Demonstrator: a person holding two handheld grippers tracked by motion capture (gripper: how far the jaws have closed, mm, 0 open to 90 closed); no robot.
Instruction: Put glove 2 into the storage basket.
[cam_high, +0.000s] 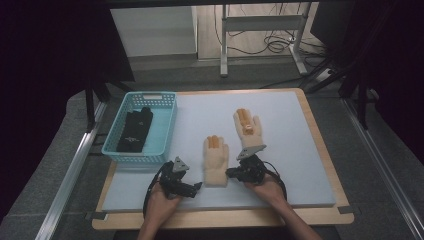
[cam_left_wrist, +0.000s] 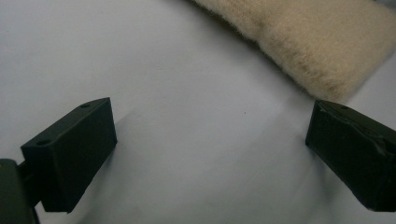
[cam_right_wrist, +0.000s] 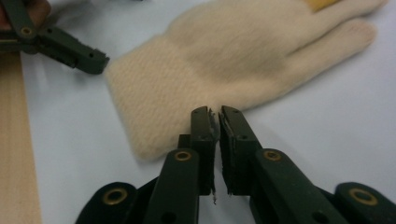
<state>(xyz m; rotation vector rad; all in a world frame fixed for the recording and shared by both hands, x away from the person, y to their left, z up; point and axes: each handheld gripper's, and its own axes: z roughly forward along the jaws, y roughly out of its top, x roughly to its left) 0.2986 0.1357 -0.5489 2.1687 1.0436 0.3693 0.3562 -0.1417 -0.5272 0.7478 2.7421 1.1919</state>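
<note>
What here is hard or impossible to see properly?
- High view: the dark item in the blue basket is too dark to identify.
- Right gripper view: the near glove has its fingertips cut off by the frame edge.
- Left gripper view: the same glove is cropped to a fuzzy corner.
- High view: the far glove has its cuff hidden behind the right hand-held gripper.

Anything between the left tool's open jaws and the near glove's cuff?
No. In the left gripper view, bare mat lies between the left tool and the glove; one jaw sits beside the cuff corner.
</note>
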